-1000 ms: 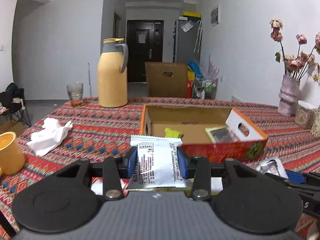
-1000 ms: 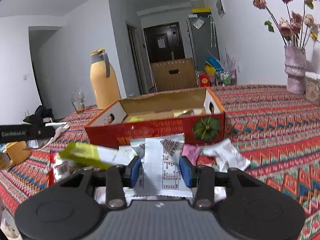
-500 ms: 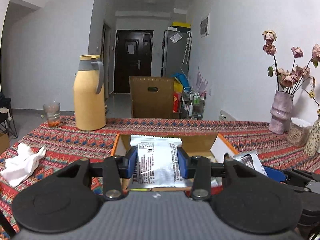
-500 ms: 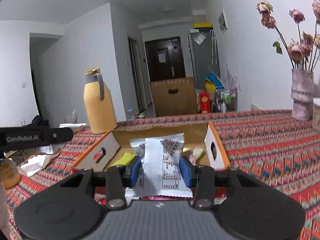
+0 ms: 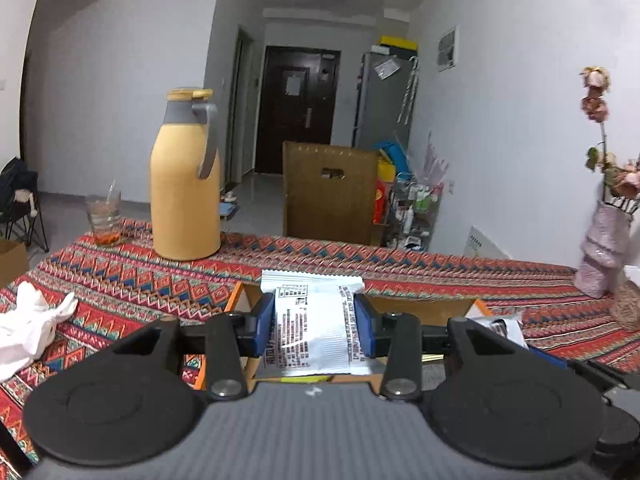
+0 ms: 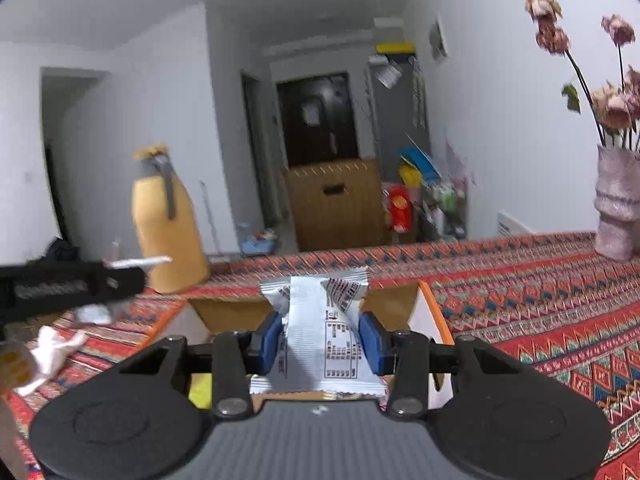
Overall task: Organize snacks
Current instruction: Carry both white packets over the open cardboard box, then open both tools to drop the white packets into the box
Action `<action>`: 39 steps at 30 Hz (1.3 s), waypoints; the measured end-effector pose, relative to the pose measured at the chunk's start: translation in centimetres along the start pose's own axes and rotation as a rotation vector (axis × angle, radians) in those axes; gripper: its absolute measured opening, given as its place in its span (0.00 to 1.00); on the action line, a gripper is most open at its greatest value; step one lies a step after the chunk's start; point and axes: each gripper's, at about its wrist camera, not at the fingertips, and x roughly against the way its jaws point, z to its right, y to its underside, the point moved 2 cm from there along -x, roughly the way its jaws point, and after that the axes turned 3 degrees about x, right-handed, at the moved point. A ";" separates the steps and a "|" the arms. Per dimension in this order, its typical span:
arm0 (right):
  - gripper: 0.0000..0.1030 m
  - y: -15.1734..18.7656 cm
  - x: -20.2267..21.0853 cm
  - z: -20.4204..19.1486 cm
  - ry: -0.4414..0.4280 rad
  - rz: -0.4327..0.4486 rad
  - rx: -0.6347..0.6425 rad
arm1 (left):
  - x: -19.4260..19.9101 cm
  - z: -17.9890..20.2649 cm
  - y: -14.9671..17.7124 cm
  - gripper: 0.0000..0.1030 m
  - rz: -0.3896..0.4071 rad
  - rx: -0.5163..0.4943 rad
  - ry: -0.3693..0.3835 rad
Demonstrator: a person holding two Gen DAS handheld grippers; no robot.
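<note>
Left wrist view: the left tool (image 5: 314,330) is clamped on a white snack packet (image 5: 311,326), its blue pads (image 5: 265,328) pressing both side edges, with the open cardboard box (image 5: 240,300) on the patterned desk (image 5: 132,280) directly beneath and ahead. In the right wrist view the right tool (image 6: 322,338) likewise grips a second white packet (image 6: 320,336) over the same box (image 6: 426,312). To do this step well, each packet should probably be lowered fully past the box rim before letting go, one beside the other, so neither lands on the edge. Both tools point forward and slightly downward, side by side, packets standing upright between the pads.
</note>
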 end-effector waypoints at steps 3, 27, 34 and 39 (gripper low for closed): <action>0.41 0.9 -1.2 0.3 0.000 -0.012 0.006 | -1.3 -0.5 0.7 0.41 -0.022 0.005 -0.003; 1.00 2.7 -2.6 0.2 -0.008 -0.063 0.009 | -1.2 -1.0 1.6 1.00 -0.012 0.030 -0.001; 1.00 2.6 -2.4 0.3 -0.010 -0.060 0.006 | -0.9 -0.9 1.2 1.00 -0.004 0.039 -0.009; 1.00 1.6 -1.4 0.1 -0.012 -0.033 0.021 | 0.3 -0.6 0.7 1.00 0.008 0.038 -0.007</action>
